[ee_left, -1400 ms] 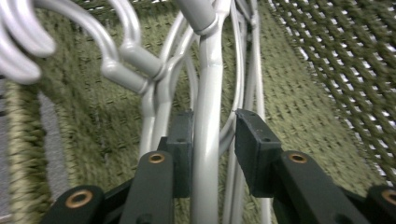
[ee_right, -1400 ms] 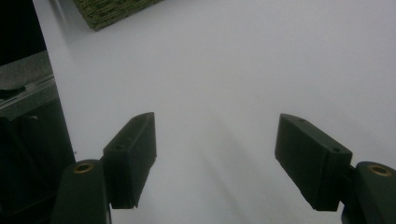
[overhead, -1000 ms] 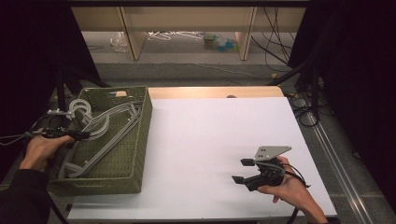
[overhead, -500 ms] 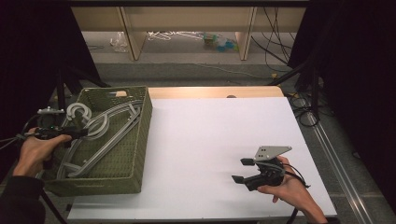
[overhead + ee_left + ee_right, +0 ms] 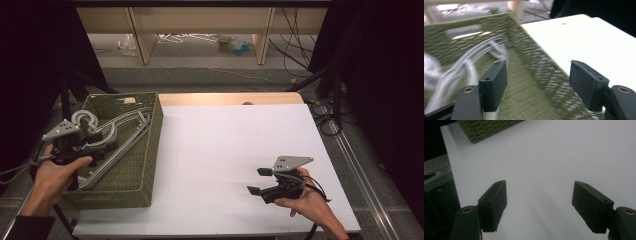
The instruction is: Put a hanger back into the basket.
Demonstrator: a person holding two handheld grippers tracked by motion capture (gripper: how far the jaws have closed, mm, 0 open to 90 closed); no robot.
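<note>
While both hands hold their tools over the table, the stock reads as follows, each place given against the basket.

Basket: green woven basket (image 5: 135, 165), at the table's left end; its long right wall runs beside the white sheet, its near wall sits close to the table's front edge.

Hangers: pale grey hangers (image 5: 117, 132), lying in a heap inside the basket, hooks toward its far left corner; blurred in the left gripper view (image 5: 461, 72).

Left gripper: left gripper (image 5: 537, 82), above the basket's left half; jaws wide apart, nothing between them; in its own view the jaws straddle the basket's right wall (image 5: 541, 77), one over the basket floor, the other over the white surface. From the high view it (image 5: 82, 142) hangs over the hangers; whether it touches them cannot be told.

Right gripper: right gripper (image 5: 260, 181), well apart from the basket, toward the table's near right corner; jaws spread wide, gripping nothing (image 5: 540, 205).

White sheet: white sheet (image 5: 235, 145), right of the basket; bare from the basket wall across to the right gripper.

Table edge: wooden strip (image 5: 230, 98), beyond the basket's far right corner.
</note>
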